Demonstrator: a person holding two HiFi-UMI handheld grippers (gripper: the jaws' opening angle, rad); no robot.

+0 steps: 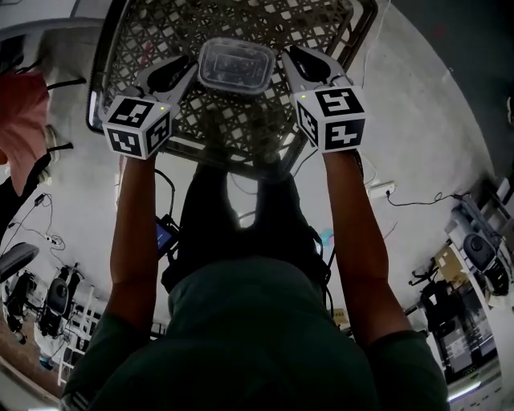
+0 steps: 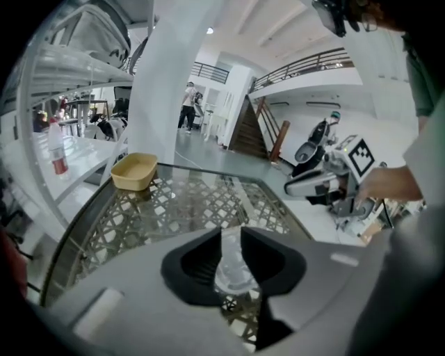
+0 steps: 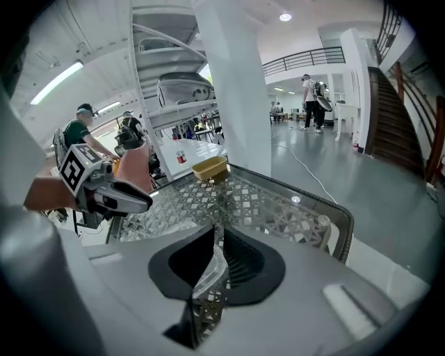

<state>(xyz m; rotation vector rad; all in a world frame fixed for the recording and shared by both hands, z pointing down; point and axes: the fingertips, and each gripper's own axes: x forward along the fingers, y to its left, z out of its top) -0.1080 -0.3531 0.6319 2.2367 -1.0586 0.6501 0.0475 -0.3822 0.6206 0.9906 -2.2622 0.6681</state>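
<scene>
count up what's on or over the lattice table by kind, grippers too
clear lidded container: 1
tan tray: 1
grippers: 2 (left gripper, right gripper)
total: 4

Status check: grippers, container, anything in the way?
Left gripper shut on clear container, left rim. Right gripper shut on its right rim. Container over lattice table. Yellow tray at far edge, well clear.
</scene>
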